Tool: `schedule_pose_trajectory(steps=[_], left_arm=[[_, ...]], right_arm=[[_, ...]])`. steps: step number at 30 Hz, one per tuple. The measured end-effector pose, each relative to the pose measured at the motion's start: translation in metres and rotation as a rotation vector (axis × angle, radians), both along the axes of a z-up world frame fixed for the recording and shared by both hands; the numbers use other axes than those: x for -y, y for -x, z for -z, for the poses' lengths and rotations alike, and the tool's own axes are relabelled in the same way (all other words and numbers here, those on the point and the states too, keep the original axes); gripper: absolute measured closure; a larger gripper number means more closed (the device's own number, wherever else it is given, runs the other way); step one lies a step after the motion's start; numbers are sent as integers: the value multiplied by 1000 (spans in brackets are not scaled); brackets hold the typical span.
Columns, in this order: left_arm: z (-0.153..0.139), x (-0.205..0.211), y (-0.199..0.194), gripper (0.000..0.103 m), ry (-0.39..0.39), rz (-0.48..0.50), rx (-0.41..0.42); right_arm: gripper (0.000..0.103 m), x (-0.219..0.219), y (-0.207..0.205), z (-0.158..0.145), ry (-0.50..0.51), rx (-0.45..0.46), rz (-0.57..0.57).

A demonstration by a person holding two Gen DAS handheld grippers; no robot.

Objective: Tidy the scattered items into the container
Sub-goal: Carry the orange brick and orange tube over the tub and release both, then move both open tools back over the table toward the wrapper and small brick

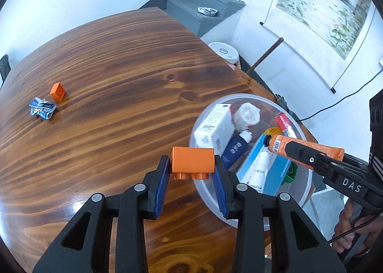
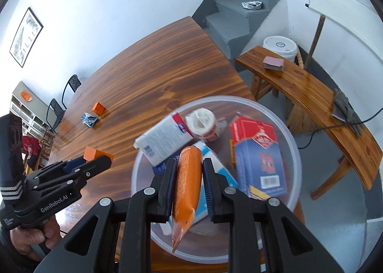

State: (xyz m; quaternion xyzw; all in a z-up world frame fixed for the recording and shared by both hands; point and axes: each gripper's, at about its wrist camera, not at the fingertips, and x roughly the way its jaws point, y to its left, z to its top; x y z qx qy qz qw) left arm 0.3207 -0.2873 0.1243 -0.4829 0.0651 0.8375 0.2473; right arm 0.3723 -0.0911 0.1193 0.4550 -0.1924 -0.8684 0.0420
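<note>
Orange dominates both grips: left tool (image 1: pixel 192 172) is clamped on an orange brick (image 1: pixel 193 162), studs down, held just at the near rim of the clear tub (image 1: pixel 308 186); right tool (image 2: pixel 187 185) is clamped on an orange tube (image 2: pixel 186 184) directly over the tub, cap end fwd. Judged: both items are carried high and angled down so they can drop in w/o knocking contents, i.e. white box (image 1: pixel 214 125), tape roll (image 1: pixel 246 116), blue tube (image 1: pixel 235 149). Remaining on the wooden surface (image 1: pixel 107 129), well apart from the tub: small orange block (image 1: pixel 57 91) and crumpled blue wrapper (image 1: pixel 42 108), touching or nearly so. Right view alone shows the red-blue carton (image 2: pixel 259 155) in full, plus the side bench (image 2: pixel 311 91); left view alone shows the tube's cap.
</note>
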Motion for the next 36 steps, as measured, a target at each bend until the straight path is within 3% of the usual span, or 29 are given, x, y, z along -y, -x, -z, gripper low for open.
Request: schedule_pose_trajectory(steps=[13, 15, 17, 24, 27, 29, 36], left_arm=[[-2, -46, -15, 63, -9, 178, 16], [-1, -50, -16, 41, -12, 193, 30], [-4, -50, -17, 35, -36, 197, 30], [-2, -45, -9, 34, -60, 171, 53], [-1, -41, -6, 34, -59, 154, 55], [1, -38, -4, 34, -55, 143, 58], [2, -24, 3, 34, -51, 105, 57]], right_arm=[[78, -12, 5, -1, -21, -18, 18], [77, -15, 5, 0, -18, -17, 35], [77, -20, 6, 0, -8, -18, 44], [75, -19, 10, -1, -6, -27, 33], [69, -17, 11, 0, -2, -24, 34], [58, -16, 13, 0, -4, -24, 38], [57, -5, 21, 0, -17, -21, 25]])
